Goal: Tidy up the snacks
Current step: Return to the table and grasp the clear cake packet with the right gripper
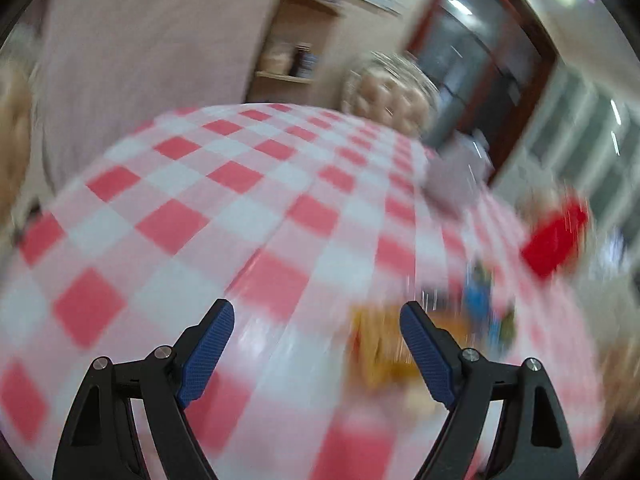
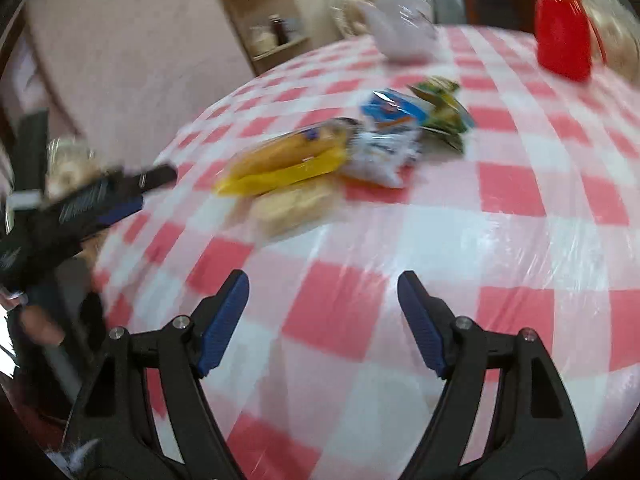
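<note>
Two pairs of blue-padded black jaws fill the bottom of our views, and both stand spread with nothing between them: our left gripper [image 1: 317, 354] and our right gripper [image 2: 323, 320] each hang over bare squares of the red-and-white checked plastic tablecloth [image 2: 500, 240]. Just past the right-hand pad of the left gripper we see only an orange-yellow smear and a blue one, too blurred to name. Our right wrist view shows these clearly: a clear-and-yellow packet of long golden pastries [image 2: 286, 156] lies well ahead of the right gripper and a little to its left, resting partly on a pale flat packet of biscuits [image 2: 296, 208]; touching its far end is a white-and-blue crinkled snack bag [image 2: 388, 140], and beside that a green-and-yellow snack bag [image 2: 442, 114]. Only this view shows our left gripper from outside, dark and blurred at the table's left edge. Farther back stand a red translucent plastic container [image 2: 564, 32] and a clear plastic bag [image 2: 404, 36] holding something pale, with a wooden shelf [image 2: 264, 20] against the pink wall behind.
</note>
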`<state>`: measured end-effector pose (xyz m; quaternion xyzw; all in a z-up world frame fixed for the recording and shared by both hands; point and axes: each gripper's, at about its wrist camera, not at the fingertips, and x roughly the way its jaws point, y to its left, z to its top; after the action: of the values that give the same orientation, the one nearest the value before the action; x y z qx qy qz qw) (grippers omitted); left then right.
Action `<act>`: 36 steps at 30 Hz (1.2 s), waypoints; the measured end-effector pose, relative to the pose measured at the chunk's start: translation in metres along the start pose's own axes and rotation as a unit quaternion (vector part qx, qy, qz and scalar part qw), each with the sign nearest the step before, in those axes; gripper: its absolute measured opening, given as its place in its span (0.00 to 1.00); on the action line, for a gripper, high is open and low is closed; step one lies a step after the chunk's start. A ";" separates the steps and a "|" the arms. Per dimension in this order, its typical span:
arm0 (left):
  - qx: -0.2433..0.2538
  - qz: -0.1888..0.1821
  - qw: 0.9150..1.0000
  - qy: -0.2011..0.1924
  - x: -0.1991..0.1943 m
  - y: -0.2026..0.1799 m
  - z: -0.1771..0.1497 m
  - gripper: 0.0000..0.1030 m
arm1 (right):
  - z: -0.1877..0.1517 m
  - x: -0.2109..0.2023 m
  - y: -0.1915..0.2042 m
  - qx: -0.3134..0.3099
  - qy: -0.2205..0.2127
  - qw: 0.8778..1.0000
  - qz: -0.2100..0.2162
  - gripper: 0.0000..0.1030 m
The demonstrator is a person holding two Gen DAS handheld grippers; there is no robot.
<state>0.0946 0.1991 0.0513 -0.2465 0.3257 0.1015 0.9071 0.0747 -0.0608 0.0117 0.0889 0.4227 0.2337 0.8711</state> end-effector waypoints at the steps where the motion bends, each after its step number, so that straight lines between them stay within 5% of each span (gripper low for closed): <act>1: -0.031 -0.006 0.999 -0.008 0.008 0.003 0.007 0.83 | 0.001 0.001 -0.002 0.009 0.000 1.000 0.003 0.77; 4: -0.071 0.003 0.996 -0.046 0.025 0.013 0.018 0.83 | 0.011 0.012 -0.001 0.015 0.001 1.000 -0.007 0.77; 10: -0.112 0.020 0.992 -0.052 0.028 0.053 0.025 0.83 | 0.034 0.045 0.027 -0.040 -0.008 0.994 -0.097 0.81; 12: -0.134 0.013 0.989 -0.056 0.025 0.061 0.025 0.83 | 0.045 0.063 0.038 -0.032 0.006 0.995 -0.090 0.82; 16: -0.128 0.001 0.991 -0.036 0.036 0.057 0.026 0.83 | 0.054 0.087 0.052 -0.016 0.021 0.993 -0.112 0.88; 21: -0.094 -0.010 0.995 -0.031 0.037 0.043 0.026 0.83 | 0.055 0.104 0.072 -0.079 0.034 0.980 -0.179 0.91; 30: -0.082 -0.018 0.996 -0.029 0.034 0.038 0.026 0.83 | 0.026 0.038 0.001 -0.104 0.042 0.966 -0.232 0.91; 36: -0.035 -0.057 0.997 0.028 0.054 0.015 0.020 0.83 | 0.017 0.008 -0.043 -0.029 0.027 0.983 -0.179 0.92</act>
<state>0.1418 0.2232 0.0240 -0.2985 0.3330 0.0541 0.8928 0.1063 -0.0939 0.0011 -0.0200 0.4481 0.0882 0.8894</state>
